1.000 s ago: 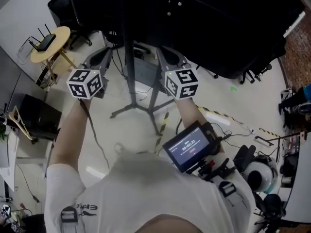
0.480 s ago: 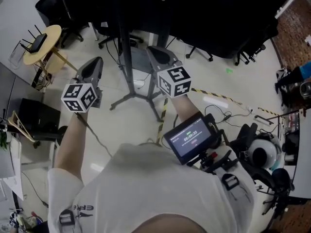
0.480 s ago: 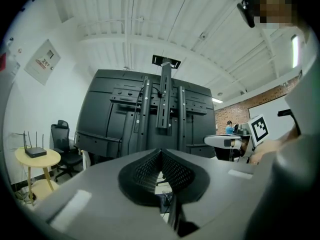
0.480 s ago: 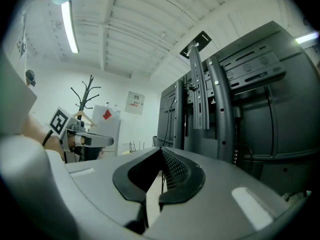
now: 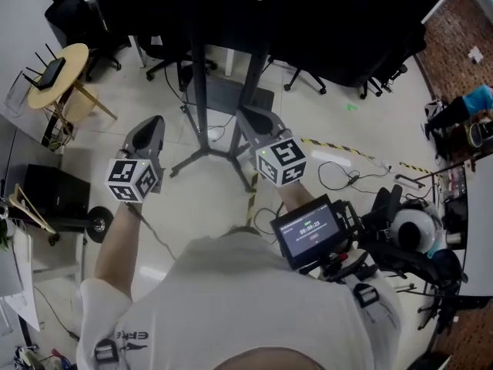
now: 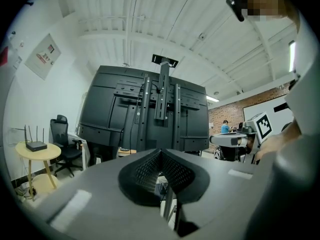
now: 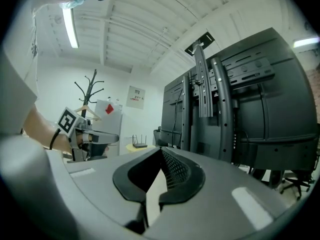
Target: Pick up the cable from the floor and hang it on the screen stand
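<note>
Head view: left gripper (image 5: 149,123) and right gripper (image 5: 248,115) jaws pressed together; small screen (image 5: 311,230) digits illegible.

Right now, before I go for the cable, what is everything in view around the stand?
screen stand: one, black, centre, legs on the floor
screen: one, black, mounted on it
cable: one loop, dark, floor right of the stand
striped tape: strips, yellow-black, floor near the cable
side table: one, yellow, far left
router: one, black, on the table
left gripper: grey, shut, empty
right gripper: grey, shut, empty
</note>
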The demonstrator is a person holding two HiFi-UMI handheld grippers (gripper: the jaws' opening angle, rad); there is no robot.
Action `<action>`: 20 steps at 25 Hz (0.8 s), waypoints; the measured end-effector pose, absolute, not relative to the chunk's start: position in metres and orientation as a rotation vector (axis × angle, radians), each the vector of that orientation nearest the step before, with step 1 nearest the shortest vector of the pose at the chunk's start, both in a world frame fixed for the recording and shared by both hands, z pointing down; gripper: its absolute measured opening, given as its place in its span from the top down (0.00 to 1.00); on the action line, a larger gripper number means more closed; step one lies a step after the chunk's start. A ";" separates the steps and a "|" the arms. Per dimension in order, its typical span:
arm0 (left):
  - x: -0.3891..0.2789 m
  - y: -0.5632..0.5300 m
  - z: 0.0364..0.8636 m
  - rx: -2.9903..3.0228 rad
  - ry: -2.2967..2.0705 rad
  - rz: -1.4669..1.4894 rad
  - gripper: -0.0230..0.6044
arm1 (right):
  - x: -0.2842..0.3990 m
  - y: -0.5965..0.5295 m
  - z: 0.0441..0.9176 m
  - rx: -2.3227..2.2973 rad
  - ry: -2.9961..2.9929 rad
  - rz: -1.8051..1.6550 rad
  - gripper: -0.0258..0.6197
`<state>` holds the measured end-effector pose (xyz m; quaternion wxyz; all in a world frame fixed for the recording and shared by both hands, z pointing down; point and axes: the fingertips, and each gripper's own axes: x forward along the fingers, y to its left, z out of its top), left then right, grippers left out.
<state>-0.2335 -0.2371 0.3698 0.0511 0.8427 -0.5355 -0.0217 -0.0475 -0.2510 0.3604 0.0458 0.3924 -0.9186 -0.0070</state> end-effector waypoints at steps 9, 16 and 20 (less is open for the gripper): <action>-0.223 -0.198 0.387 2.559 -1.681 -0.029 0.96 | -0.040 -0.213 0.382 1.159 -2.828 0.038 0.94; -0.185 -0.169 0.388 2.597 -1.747 -0.032 0.96 | -0.017 -0.183 0.387 1.180 -2.842 0.030 0.94; -0.170 -0.156 0.404 2.618 -1.737 0.027 0.96 | -0.019 -0.168 0.406 1.140 -2.844 0.080 0.94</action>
